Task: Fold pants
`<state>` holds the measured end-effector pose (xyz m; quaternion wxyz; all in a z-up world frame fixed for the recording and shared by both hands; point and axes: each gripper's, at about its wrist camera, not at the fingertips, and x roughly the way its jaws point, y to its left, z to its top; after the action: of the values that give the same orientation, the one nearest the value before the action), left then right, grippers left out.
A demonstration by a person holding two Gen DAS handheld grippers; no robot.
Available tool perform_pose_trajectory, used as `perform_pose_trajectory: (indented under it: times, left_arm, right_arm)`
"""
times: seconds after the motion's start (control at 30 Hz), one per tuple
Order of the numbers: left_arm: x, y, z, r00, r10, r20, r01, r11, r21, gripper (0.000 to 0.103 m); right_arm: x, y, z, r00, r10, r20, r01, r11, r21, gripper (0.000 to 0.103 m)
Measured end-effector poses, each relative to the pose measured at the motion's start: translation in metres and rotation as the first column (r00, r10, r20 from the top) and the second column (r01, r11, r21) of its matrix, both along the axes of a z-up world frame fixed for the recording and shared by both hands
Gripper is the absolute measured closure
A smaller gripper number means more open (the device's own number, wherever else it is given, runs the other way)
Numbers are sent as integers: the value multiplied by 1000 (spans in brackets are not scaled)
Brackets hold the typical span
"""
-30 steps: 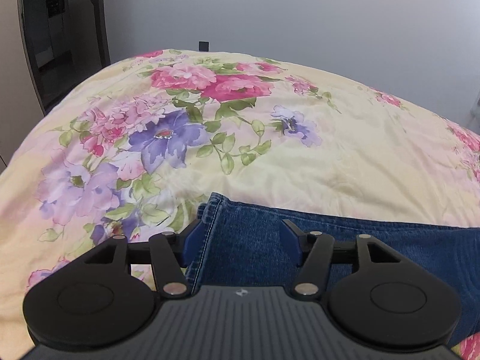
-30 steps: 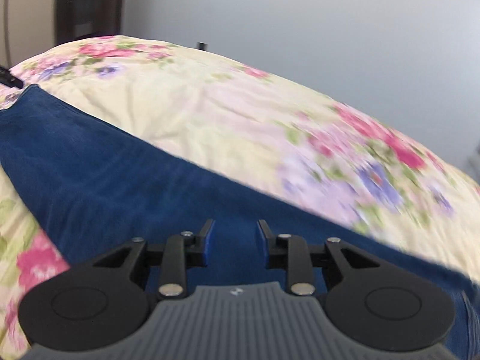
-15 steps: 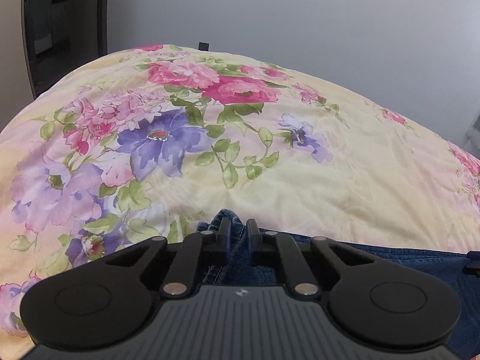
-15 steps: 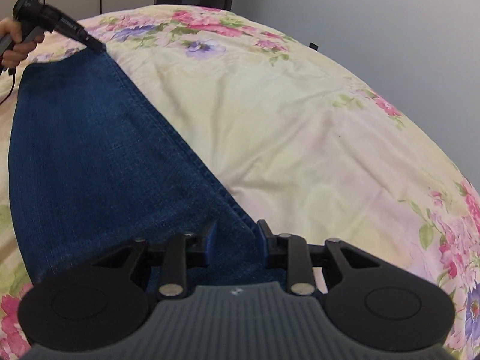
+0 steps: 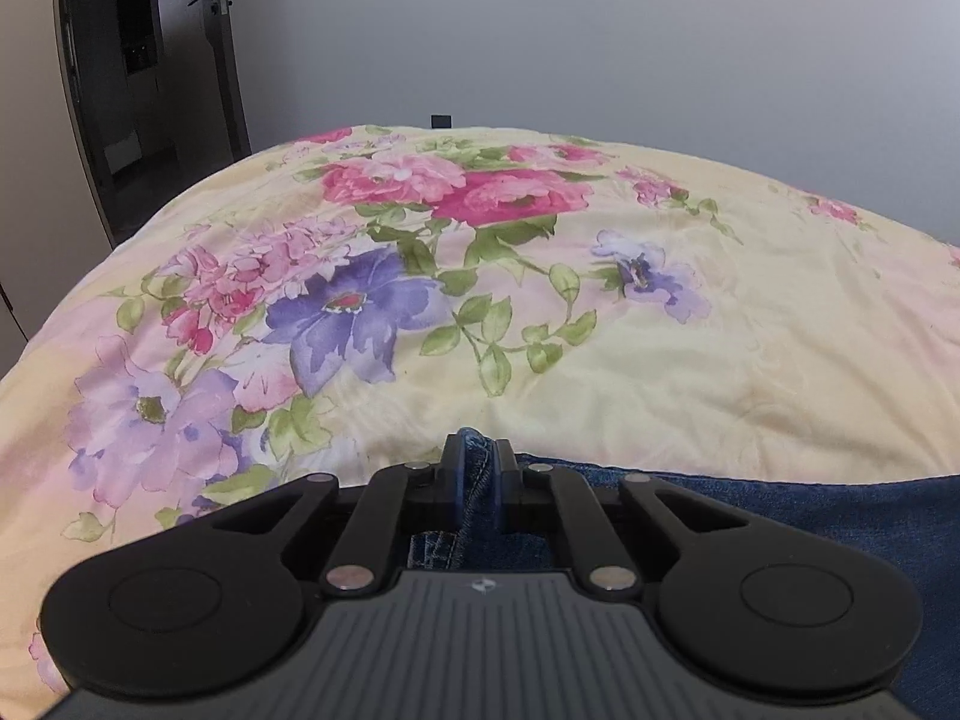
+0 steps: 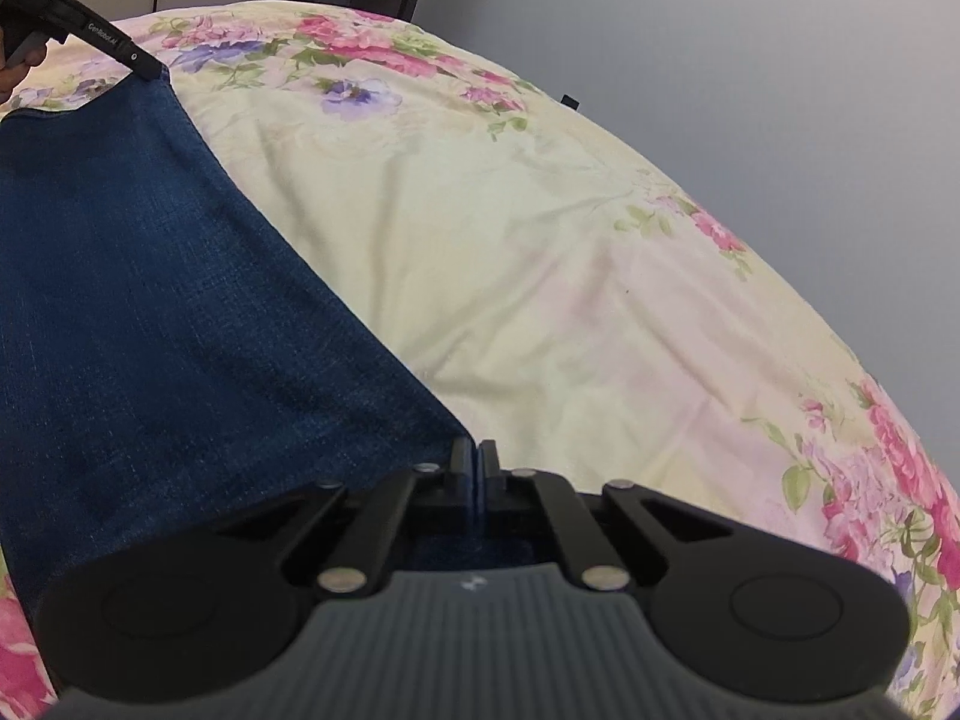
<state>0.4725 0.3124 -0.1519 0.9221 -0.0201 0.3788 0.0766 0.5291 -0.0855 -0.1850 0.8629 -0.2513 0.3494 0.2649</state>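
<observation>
The dark blue denim pants (image 6: 150,300) lie flat on a floral bedspread (image 6: 540,240). My right gripper (image 6: 476,468) is shut on the near edge of the pants. My left gripper (image 5: 478,468) is shut on a stitched hem corner of the pants (image 5: 780,510), which run off to the right in the left wrist view. The left gripper also shows in the right wrist view (image 6: 147,67) at the pants' far corner, top left, pinching the fabric there.
The bedspread (image 5: 600,330) covers the whole bed, pale yellow with pink and purple flowers. A grey wall stands behind it. A dark door (image 5: 150,60) is at the far left, beyond the bed's edge.
Both grippers have closed on the pants: the left from wide open onto the hem corner, the right onto the near edge. The right view has swung round along the pants.
</observation>
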Motion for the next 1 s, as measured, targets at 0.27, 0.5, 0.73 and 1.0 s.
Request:
perform_pose_trajectory:
  times: [0.27,0.5,0.73,1.0]
  left_arm:
    - [-38,16,33,996,88,16,-85,990,-110,67]
    - [-125,32,50,977,214,-3,-191,867,-460,53]
    - [-182,37,-4,921,371,-121,-334,591,-734,47]
    - [-169,30,-31,884,465,-44,-338,573,-746,41]
  right_arm:
    - [-34,-24,23,978,-206,-14,206,969,138,85]
    - [-118,-68,33,925,-377,-46,377,899,225,82]
    - [-178,-100,31,888,-456,-60,458,861,222,82]
    - [-195,-129,35,861,-506,-54,506,839,203,82]
